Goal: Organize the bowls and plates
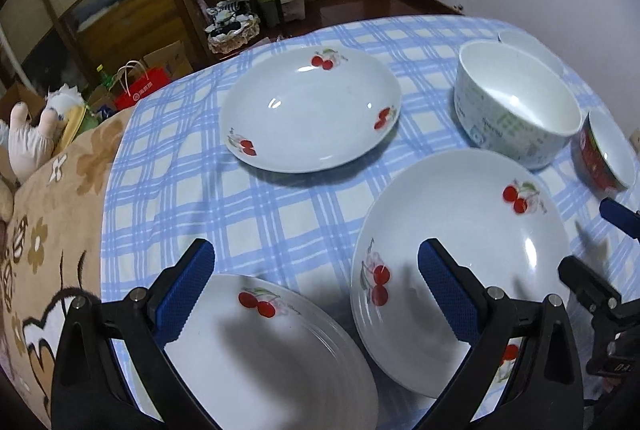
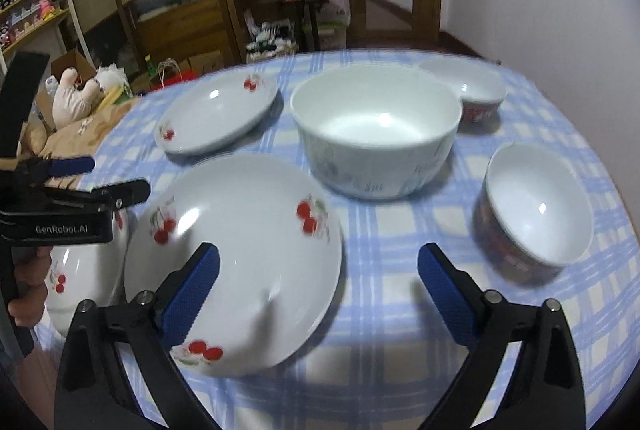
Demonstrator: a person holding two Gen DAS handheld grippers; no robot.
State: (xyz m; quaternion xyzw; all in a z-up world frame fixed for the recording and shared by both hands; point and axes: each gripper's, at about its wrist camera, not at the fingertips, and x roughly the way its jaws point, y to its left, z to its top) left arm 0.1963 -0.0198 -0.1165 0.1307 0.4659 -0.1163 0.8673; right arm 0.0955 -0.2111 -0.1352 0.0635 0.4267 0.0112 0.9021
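While both grippers hang above the checked tablecloth with nothing between their blue pads, the crockery lies scattered and unsorted. The left gripper has its jaws wide apart over the gap between the nearest plate and the middle plate; the right gripper has its jaws equally wide apart, its left pad over the middle plate's rim.

3 cherry-patterned plates are spread out: the nearest one at the table edge, the middle one just beside it and possibly overlapping it, and the far plate well apart. The large bowl stands in the middle, with 1 small red bowl to its right and another small bowl behind it.

My judgement is that stacking has not begun. The risks I see:

- The nearest plate sits close to the table edge; a nudge from the left gripper could push it off.
- Glazed rims are smooth and thin, so a shallow pinch could let a plate slip and drop onto another.
- The 2 grippers are near each other over the middle plate and could collide.
- The right view is blurred, so judging a grip point there is unreliable.
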